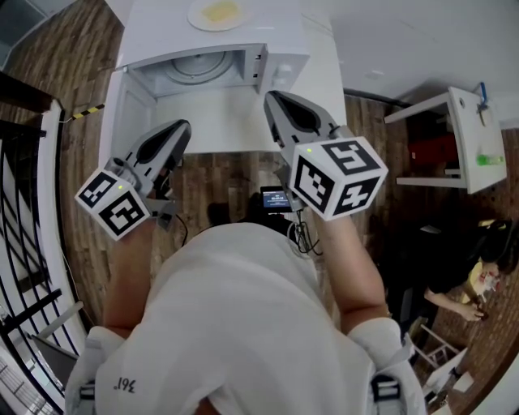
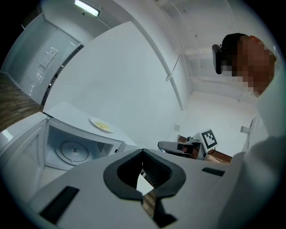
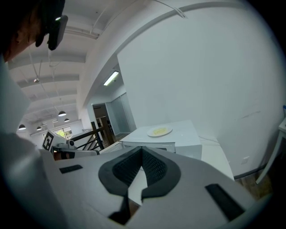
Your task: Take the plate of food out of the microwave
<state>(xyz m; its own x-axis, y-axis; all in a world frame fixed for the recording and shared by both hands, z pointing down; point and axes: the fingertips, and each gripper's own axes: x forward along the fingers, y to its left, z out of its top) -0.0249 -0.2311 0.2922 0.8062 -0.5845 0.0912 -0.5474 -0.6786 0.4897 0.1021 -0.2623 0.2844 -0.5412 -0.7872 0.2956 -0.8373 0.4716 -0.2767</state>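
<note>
A white plate (image 1: 217,12) with yellow food rests on top of the white microwave (image 1: 284,61), not inside it. The door stands open and the cavity shows only its bare glass turntable (image 1: 195,66). My left gripper (image 1: 185,126) is shut and holds nothing, a little in front of the cavity's left side. My right gripper (image 1: 272,97) is also shut and holds nothing, near the front right corner of the microwave. The plate (image 2: 101,125) lies beyond the left gripper (image 2: 143,152), above the open cavity. The plate (image 3: 159,131) is in the right gripper view too, past the right gripper (image 3: 142,148).
The microwave's door (image 1: 122,121) hangs open at the left. A black railing (image 1: 24,203) runs down the left side over the wood floor. A white table (image 1: 466,138) stands at the right, and a seated person (image 1: 478,284) is at the lower right.
</note>
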